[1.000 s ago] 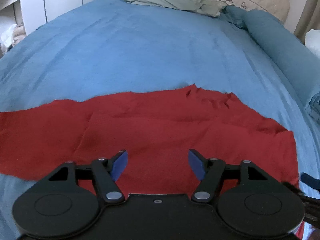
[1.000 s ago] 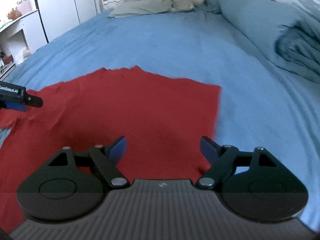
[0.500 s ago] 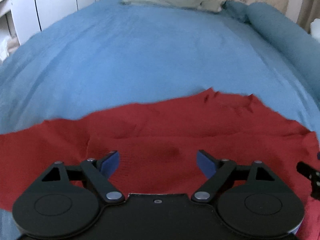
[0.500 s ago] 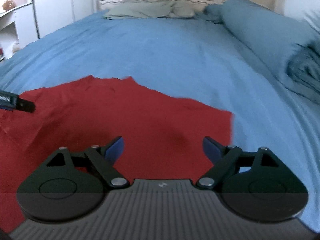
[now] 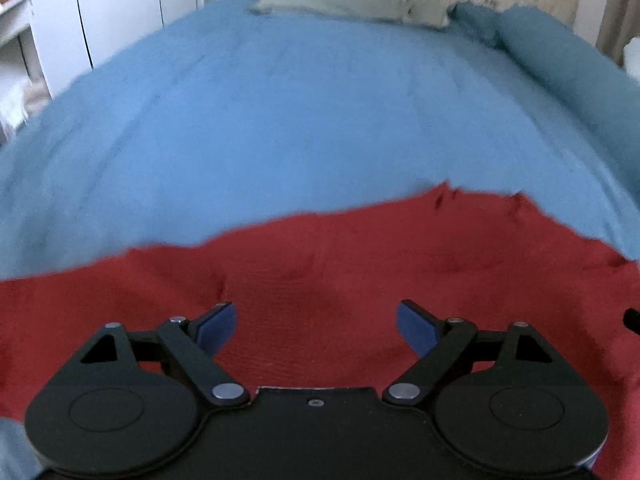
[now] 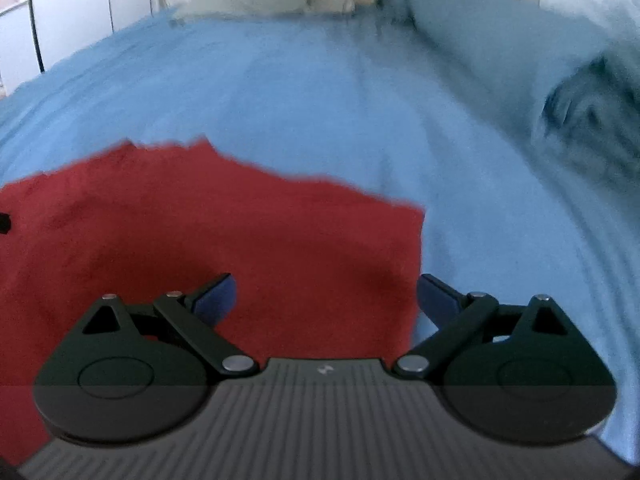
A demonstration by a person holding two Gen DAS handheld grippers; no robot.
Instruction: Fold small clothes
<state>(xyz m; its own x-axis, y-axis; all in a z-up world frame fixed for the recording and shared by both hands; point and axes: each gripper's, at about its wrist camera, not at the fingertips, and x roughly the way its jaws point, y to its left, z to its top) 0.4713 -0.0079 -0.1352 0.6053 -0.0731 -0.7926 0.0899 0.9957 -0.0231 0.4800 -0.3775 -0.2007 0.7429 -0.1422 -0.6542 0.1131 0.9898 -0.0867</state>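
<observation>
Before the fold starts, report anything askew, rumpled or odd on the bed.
The red garment lies spread but not smooth: small puckers crease its far edge, and a fold line runs near its middle. Both claws, left claw and right claw, are open above it. Nothing looks damaged.

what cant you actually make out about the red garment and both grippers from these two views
- Red garment: its near hem is hidden behind the left gripper body in the left wrist view, and its left side is cut off by the frame edge.
- In the right wrist view the right gripper body hides the near edge too.
- Whether the fingers touch the cloth: unclear.
- Garment type: motion blur hides the details.
</observation>
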